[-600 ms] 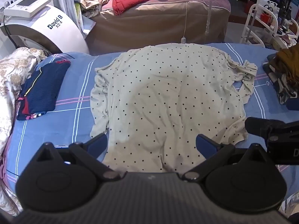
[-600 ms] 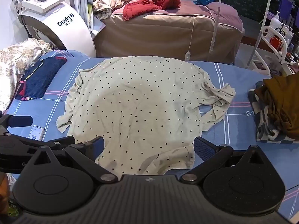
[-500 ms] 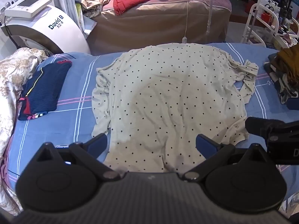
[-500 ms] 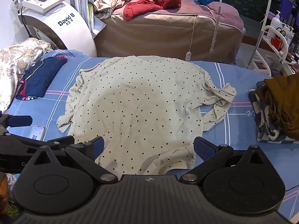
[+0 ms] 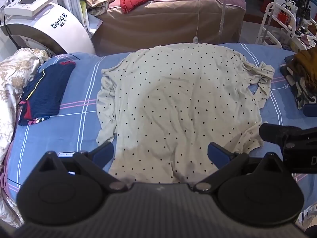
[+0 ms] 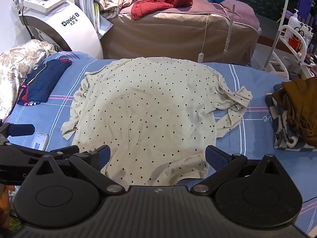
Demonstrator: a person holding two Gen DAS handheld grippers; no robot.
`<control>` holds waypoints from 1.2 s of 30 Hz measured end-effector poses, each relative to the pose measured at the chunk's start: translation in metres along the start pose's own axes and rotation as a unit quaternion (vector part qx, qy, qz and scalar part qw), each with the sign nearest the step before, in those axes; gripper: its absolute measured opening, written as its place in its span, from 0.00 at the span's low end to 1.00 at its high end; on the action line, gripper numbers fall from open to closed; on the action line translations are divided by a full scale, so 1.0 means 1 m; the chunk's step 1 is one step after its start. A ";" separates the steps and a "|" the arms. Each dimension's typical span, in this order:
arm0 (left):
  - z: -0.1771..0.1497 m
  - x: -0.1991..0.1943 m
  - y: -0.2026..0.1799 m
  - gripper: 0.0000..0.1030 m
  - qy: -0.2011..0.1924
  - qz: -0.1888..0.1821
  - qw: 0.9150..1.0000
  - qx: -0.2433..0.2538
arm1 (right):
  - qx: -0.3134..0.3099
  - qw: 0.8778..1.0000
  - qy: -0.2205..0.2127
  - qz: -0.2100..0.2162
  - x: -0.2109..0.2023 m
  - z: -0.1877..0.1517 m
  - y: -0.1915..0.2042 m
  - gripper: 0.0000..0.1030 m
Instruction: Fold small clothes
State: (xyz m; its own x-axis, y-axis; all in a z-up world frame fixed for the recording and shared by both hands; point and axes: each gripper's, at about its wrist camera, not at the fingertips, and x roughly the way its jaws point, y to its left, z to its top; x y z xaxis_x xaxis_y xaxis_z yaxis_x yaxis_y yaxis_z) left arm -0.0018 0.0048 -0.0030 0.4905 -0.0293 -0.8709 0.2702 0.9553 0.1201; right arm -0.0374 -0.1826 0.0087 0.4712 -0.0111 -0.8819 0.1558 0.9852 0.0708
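Cream cotton with black dots: the shirt (image 5: 178, 107) lies spread flat in the middle of the blue striped bedsheet (image 5: 65, 123), its near edge right under our grippers. We judge it light, soft and limp, so it will sag and drag across the sheet, not slide stiffly. The sleeve (image 6: 235, 107) on the right is bunched and twisted, while the left one (image 5: 105, 107) lies folded along the side. Best holds look like the near corners of the hem or the sleeve ends, pinching a single edge. Our left gripper (image 5: 160, 152) and right gripper (image 6: 157, 154) both hover above the near edge, fingers spread wide, nothing between them. A folded navy top (image 5: 43, 93) sits to the left, a pile of brown and patterned clothes (image 6: 293, 115) to the right, and a phone (image 6: 40, 140) on the sheet near the left sleeve.
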 end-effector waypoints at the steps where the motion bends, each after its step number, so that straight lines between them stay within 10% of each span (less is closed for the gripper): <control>1: 0.000 0.000 0.000 1.00 0.000 0.000 1.000 0.000 | 0.000 1.000 0.000 0.000 0.000 0.000 0.000 1.00; 36: -0.002 0.003 0.001 1.00 0.004 -0.003 1.000 -0.001 | -0.002 1.000 0.004 0.000 0.001 0.001 0.002 1.00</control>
State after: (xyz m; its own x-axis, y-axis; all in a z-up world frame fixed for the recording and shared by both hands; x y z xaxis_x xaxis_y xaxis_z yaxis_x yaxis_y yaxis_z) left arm -0.0022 0.0064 -0.0062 0.4830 -0.0323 -0.8750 0.2707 0.9559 0.1142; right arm -0.0362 -0.1807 0.0082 0.4651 -0.0092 -0.8852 0.1527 0.9858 0.0700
